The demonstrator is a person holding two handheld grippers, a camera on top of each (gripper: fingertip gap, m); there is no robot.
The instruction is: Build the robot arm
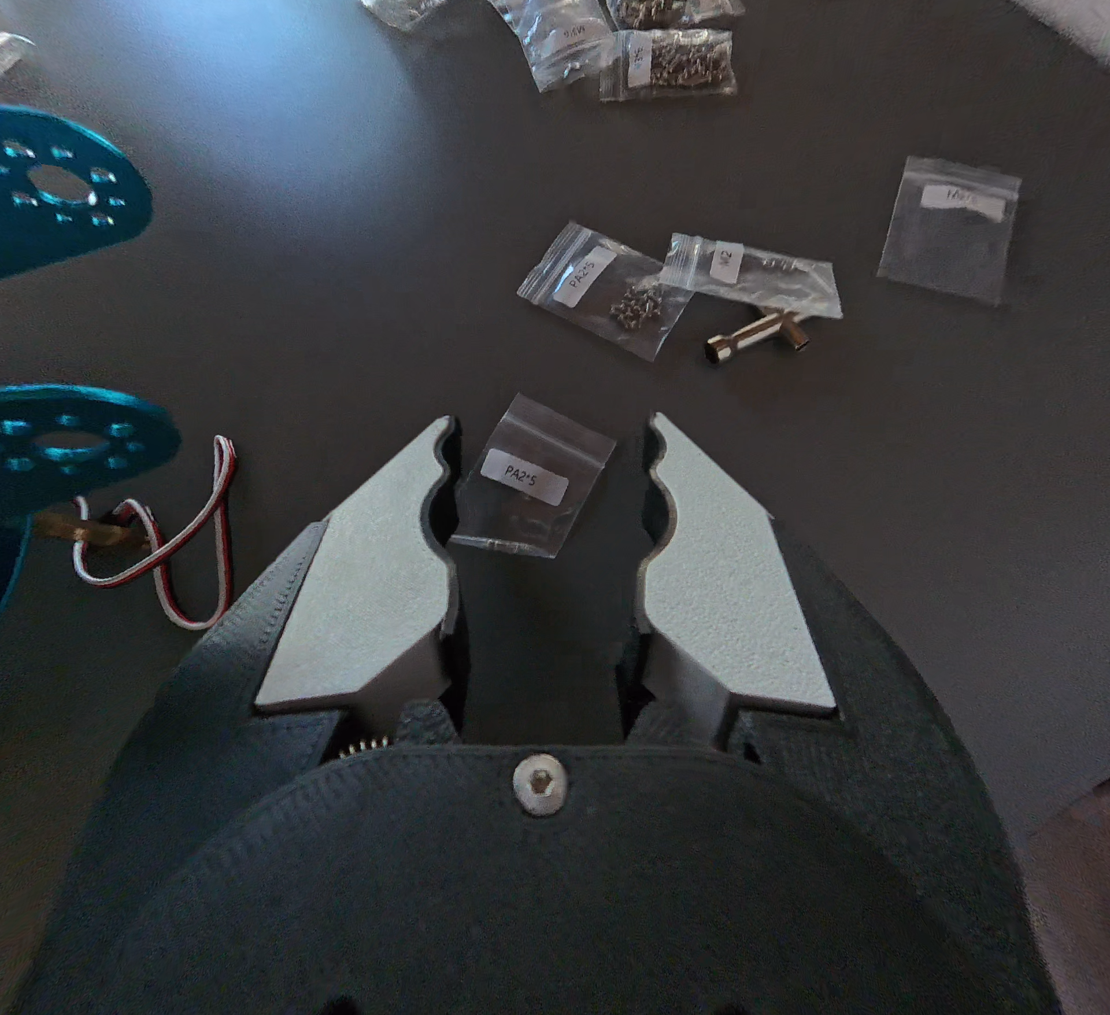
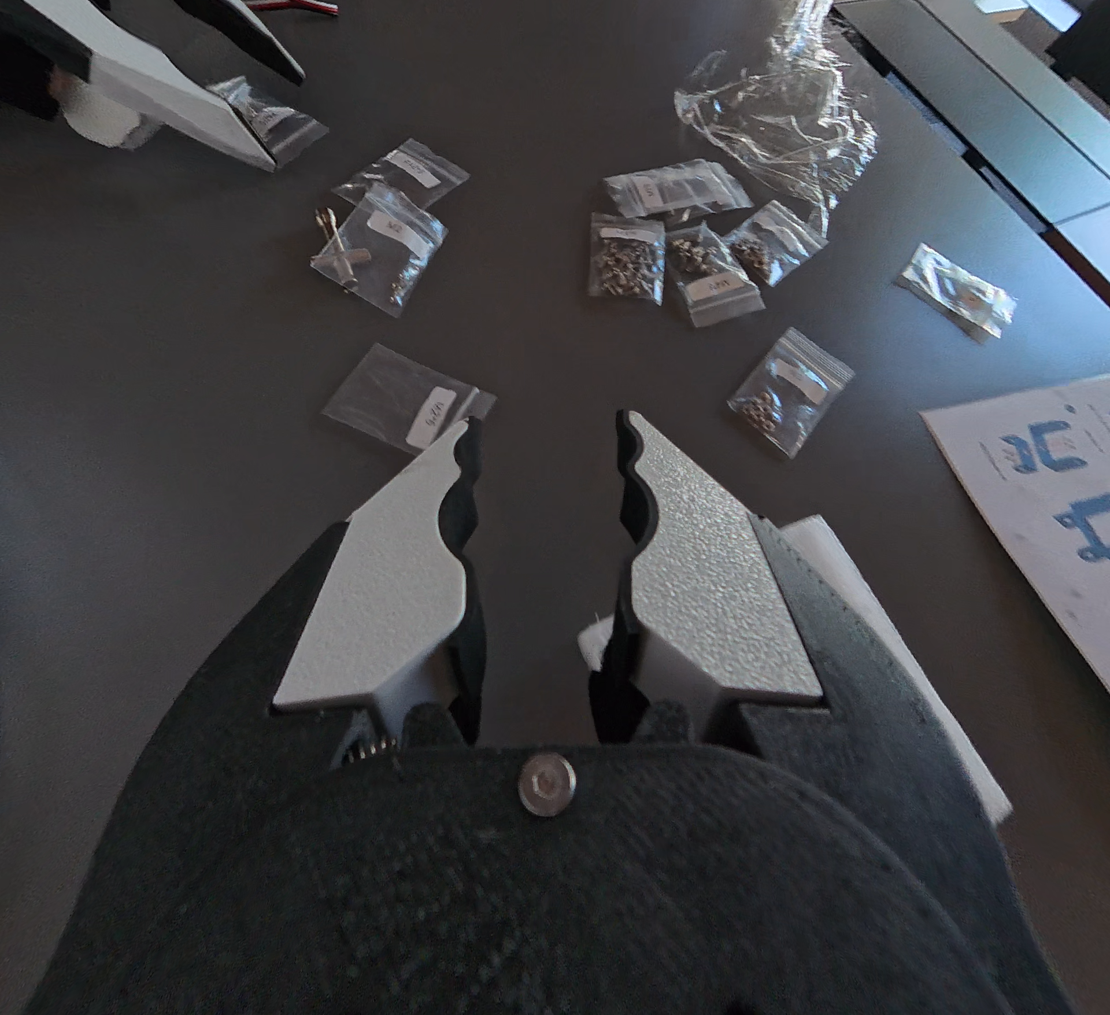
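My left gripper (image 1: pixel 552 433) is open, low over the dark table (image 1: pixel 360 295). A small clear zip bag with a white label (image 1: pixel 531 478) lies flat between its fingertips, its left edge against the left finger. In the right wrist view this gripper (image 2: pixel 283 116) shows at the top left with the same bag (image 2: pixel 282 130) at its tips. My right gripper (image 2: pixel 543 424) is open and empty above the table. Its left fingertip is just next to a flat, labelled zip bag (image 2: pixel 408 397).
Several zip bags of screws lie in a cluster (image 1: pixel 649 25) (image 2: pixel 679 247). A metal cross wrench (image 1: pixel 757 334) lies by two bags. Crumpled clear plastic (image 2: pixel 781 103) is at the back. Teal perforated discs (image 1: pixel 72 439) and a red-white wire (image 1: pixel 162 553) are left. A printed sheet (image 2: pixel 1033 517) is right.
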